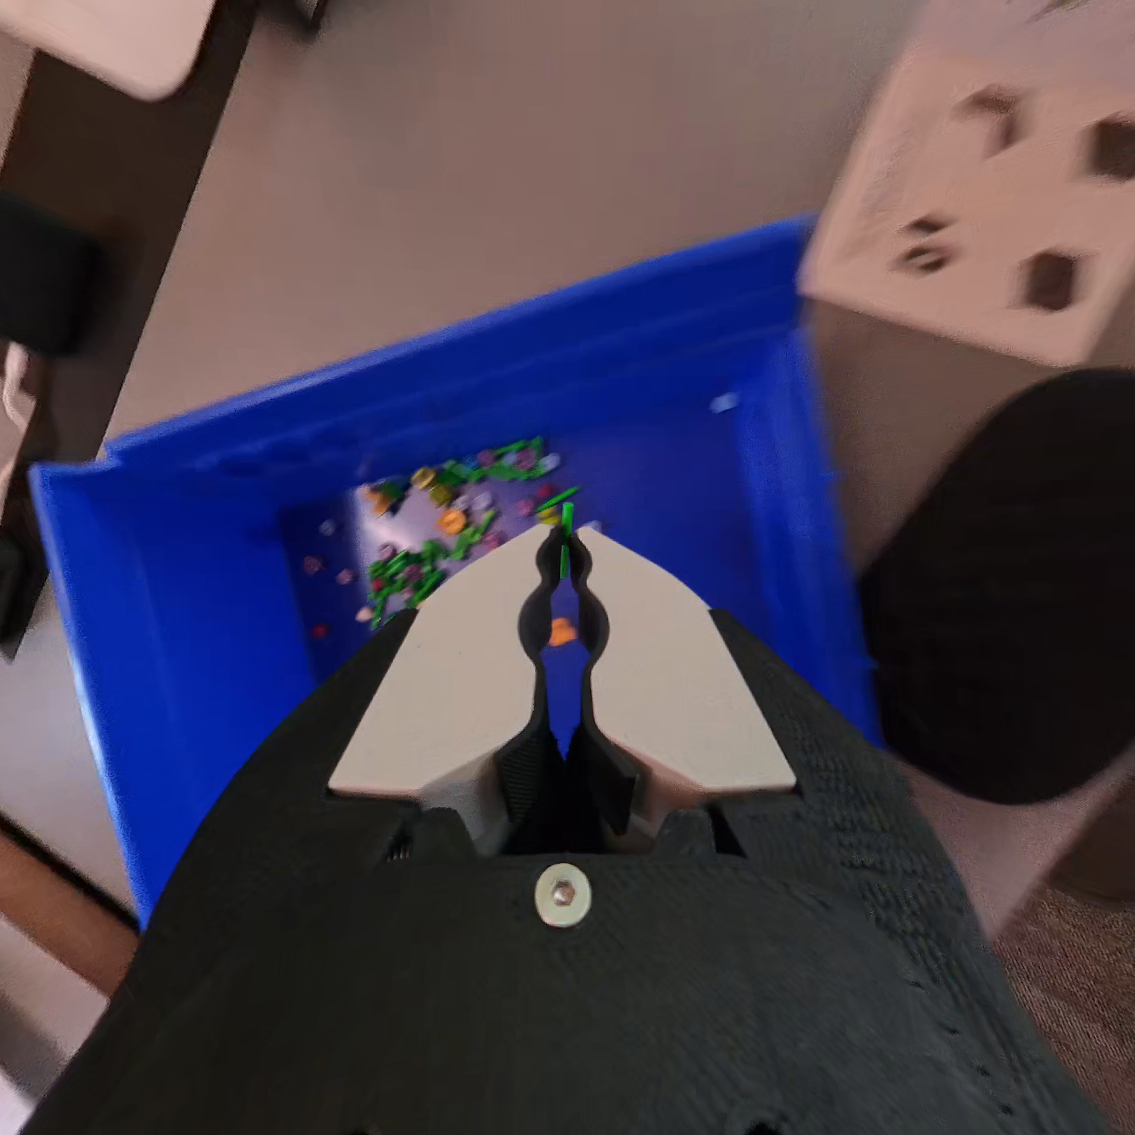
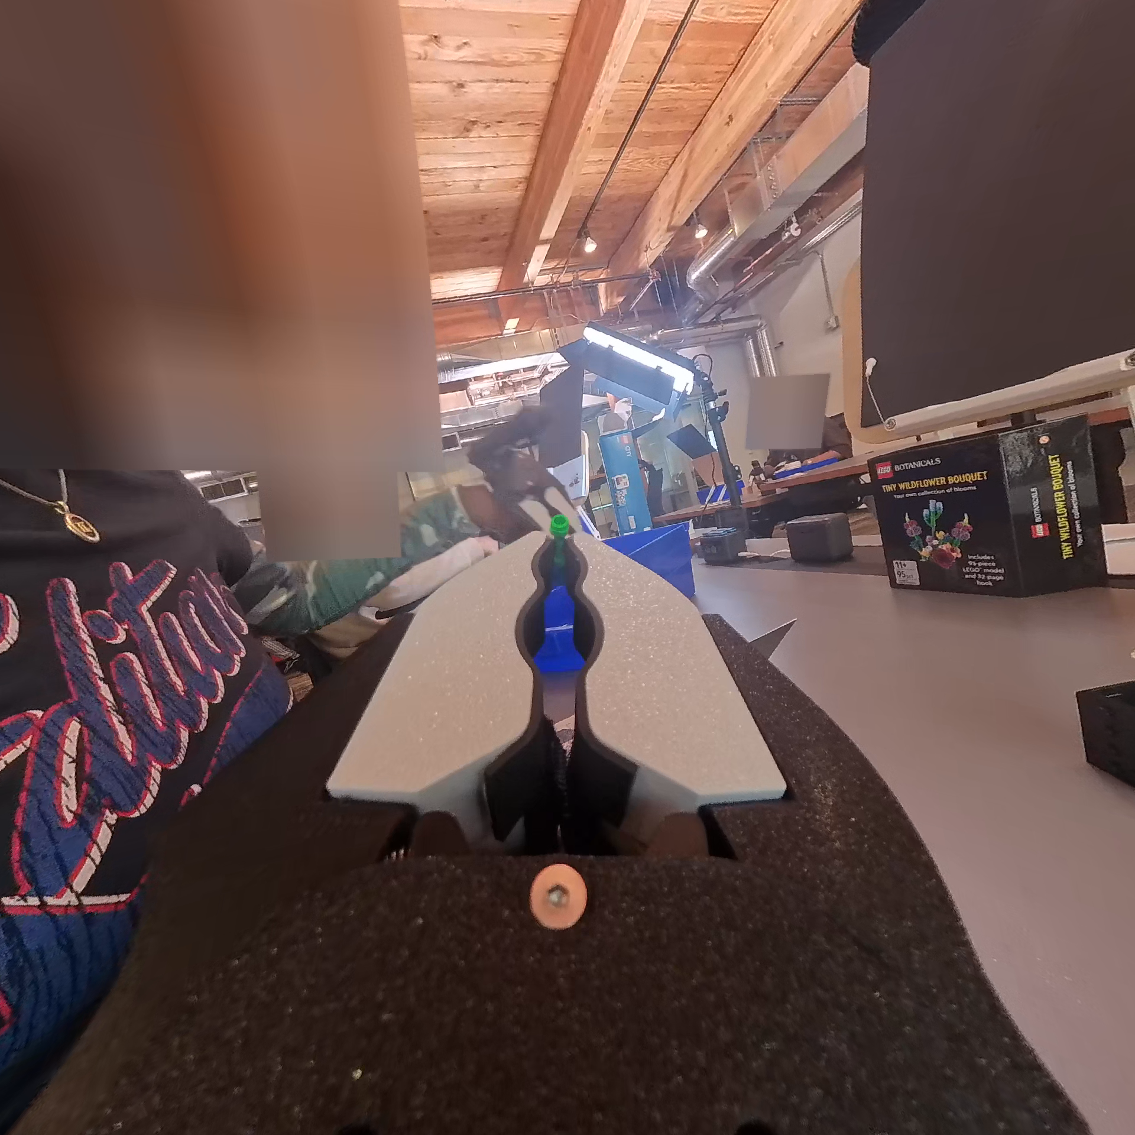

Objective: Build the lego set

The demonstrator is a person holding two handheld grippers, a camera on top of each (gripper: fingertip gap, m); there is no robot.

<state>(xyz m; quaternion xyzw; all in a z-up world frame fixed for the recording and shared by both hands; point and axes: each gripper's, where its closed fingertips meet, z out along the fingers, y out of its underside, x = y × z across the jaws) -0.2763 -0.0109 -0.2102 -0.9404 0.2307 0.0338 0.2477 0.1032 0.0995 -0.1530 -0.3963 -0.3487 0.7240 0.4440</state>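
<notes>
Two grippers are each pinching a thin green stem piece at nearly closed tips: the left gripper (image 1: pixel 566 535) is holding its green stem (image 1: pixel 565 540) above a blue bin (image 1: pixel 184 614) of loose pieces (image 1: pixel 430 528), the right gripper (image 2: pixel 559 540) is holding its green rod (image 2: pixel 559 534) over a grey table (image 2: pixel 921 706)

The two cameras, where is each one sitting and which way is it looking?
Left wrist view: sits on the left gripper, looking down into the blue bin of loose pieces; its own fingers pinch a green stem.
Right wrist view: sits on the right gripper, looking level across the grey table toward the black box; its fingers pinch a green piece.
Shared: both show a blue bin.
</notes>
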